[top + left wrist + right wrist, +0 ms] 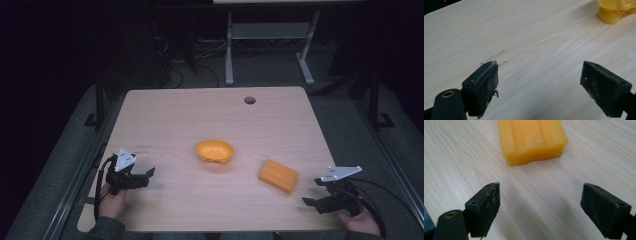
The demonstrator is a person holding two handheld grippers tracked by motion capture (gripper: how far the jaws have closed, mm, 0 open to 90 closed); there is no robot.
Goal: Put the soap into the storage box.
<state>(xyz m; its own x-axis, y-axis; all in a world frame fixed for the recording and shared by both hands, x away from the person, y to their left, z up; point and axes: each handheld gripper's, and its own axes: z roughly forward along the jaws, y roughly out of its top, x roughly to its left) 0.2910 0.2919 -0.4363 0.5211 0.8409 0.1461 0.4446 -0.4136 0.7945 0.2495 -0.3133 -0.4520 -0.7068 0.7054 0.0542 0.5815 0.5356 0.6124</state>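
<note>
Partly cropped: orange block (531,141), bowl (615,11).

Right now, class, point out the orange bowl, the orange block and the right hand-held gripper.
orange bowl (214,150), high view, inner bottom.
orange block (531,137), right gripper view, ridged top face.
right hand-held gripper (311,192), high view, between its open fingertips.

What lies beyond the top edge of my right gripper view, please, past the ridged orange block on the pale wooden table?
Observer: A shallow orange plastic bowl stands near the middle of the pale wooden table, apart from the ridged orange block.
Operator: Thank you. Is the other gripper near it?
Observer: The left hand-held gripper rests open at the table's near left, short of the bowl.
Operator: And mine?
Observer: The right hand-held gripper is open, just short of the block.
</note>
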